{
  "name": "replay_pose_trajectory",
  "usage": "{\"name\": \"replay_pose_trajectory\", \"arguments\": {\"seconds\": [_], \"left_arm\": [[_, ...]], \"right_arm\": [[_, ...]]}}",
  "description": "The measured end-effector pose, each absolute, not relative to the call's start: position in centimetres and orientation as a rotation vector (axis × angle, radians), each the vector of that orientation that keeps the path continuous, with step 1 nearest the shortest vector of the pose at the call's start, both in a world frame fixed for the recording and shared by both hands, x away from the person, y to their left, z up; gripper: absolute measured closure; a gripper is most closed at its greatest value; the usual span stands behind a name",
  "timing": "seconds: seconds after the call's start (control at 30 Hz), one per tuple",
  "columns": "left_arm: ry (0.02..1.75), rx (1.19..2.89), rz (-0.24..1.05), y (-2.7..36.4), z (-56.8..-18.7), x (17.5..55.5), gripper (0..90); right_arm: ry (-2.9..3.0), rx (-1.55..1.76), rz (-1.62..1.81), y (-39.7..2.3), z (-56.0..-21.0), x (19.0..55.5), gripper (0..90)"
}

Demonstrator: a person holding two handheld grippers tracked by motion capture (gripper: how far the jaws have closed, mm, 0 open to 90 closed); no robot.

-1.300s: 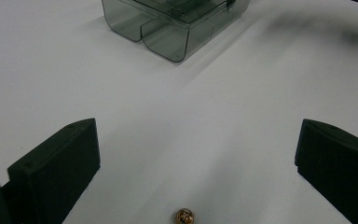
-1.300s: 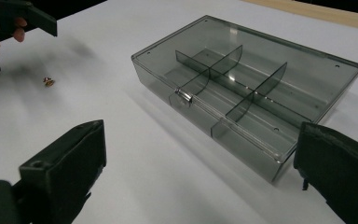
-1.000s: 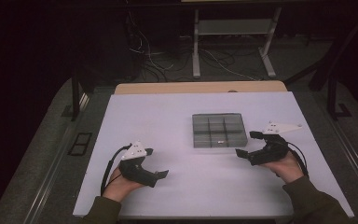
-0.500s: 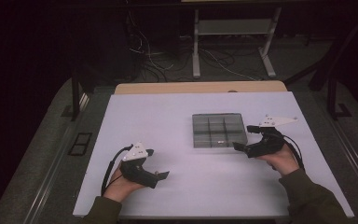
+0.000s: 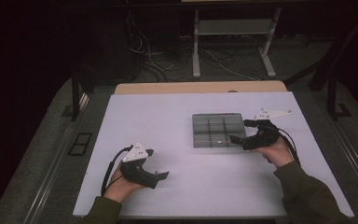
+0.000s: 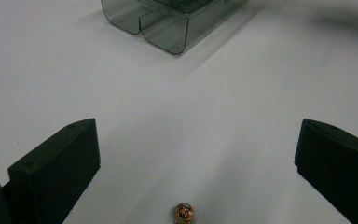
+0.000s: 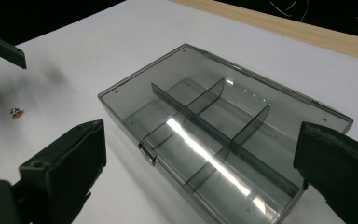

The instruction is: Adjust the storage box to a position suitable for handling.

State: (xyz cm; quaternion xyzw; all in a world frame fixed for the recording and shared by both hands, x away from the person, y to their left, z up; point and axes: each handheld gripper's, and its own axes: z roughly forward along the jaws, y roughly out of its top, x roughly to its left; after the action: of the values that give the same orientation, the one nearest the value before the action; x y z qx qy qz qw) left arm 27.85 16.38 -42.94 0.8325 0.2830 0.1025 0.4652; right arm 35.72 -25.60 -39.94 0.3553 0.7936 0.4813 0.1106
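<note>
Left gripper (image 5: pixel 161 176) low over white table (image 5: pixel 168 121), jaws wide apart, tiny round copper-coloured bead (image 6: pixel 184 213) lying between them near the camera. Right gripper (image 5: pixel 240 131) at the smoky clear plastic divided box (image 5: pixel 218 130), jaws spread, empty. Risk: bead rolls off when pinched; box skids if nudged.

Small coppery bead (image 6: pixel 184 213) too tiny to identify; smoky compartment box (image 6: pixel 168 21) cropped by the top edge.

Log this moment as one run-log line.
left hand-held gripper: open, small copper bead between its jaws on table | right hand-held gripper: open, at clear divided box | box: lid shut
</note>
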Motion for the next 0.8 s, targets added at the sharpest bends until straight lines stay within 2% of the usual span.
{"name": "replay_pose_trajectory", "arguments": {"seconds": [0.8], "left_arm": [[0.697,2.045,0.245,16.3,-43.1,27.7,0.0]], "right_arm": [[2.315,1.075,1.39,-24.3,-39.5,39.2,2.5]]}}
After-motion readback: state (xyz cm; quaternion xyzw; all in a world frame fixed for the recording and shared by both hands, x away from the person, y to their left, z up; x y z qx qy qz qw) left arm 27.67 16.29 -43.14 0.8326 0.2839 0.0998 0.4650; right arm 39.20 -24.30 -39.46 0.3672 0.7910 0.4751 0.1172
